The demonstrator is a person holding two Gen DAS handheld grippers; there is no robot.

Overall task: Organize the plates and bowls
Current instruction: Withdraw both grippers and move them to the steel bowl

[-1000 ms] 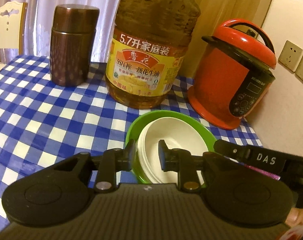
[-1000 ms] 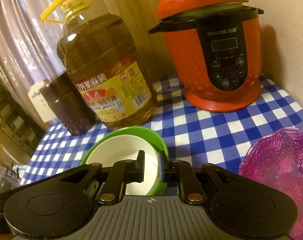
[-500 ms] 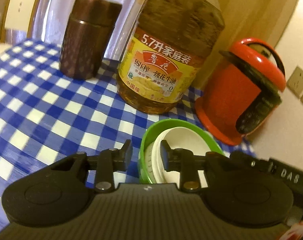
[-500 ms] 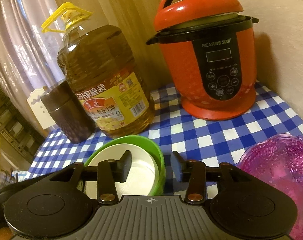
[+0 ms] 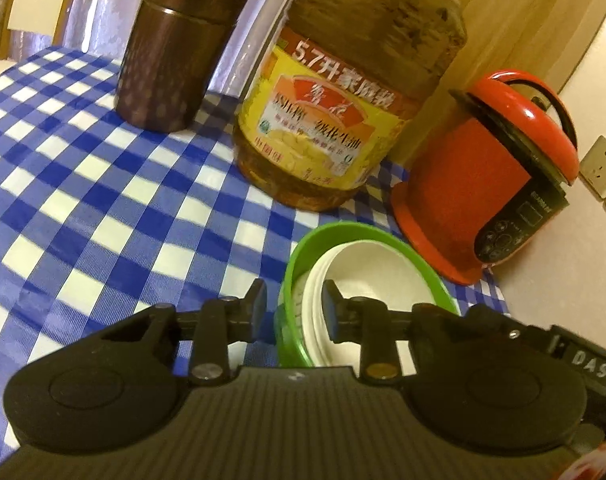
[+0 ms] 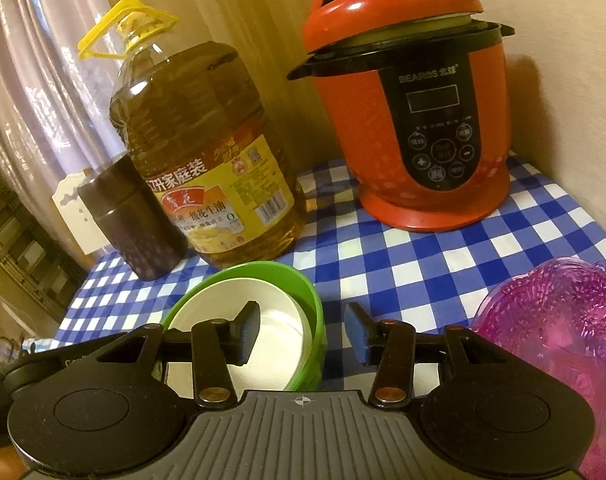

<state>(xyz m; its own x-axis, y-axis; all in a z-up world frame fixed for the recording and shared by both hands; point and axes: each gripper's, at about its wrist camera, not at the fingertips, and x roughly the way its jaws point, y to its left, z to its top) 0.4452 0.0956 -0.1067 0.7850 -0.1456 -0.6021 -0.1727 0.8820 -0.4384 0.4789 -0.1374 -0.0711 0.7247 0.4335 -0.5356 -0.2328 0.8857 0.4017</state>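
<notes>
Right wrist view is showing right tongs (image 6: 303, 330) standing apart, having just been opening, straddling the green bowl (image 6: 313, 312) rim at 6 o'clock; left tongs (image 5: 293, 308) are straddling its stiff, light-looking rim, contact unclear

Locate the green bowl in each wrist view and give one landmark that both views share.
Left wrist view: the green bowl sits low, right of centre, white bowls nested inside; the left claw straddles its near rim.
Right wrist view: the green bowl sits low, left of centre, its right wall between the open jaws of the right claw.
Shared landmark: the oil bottle behind the bowl.
</notes>
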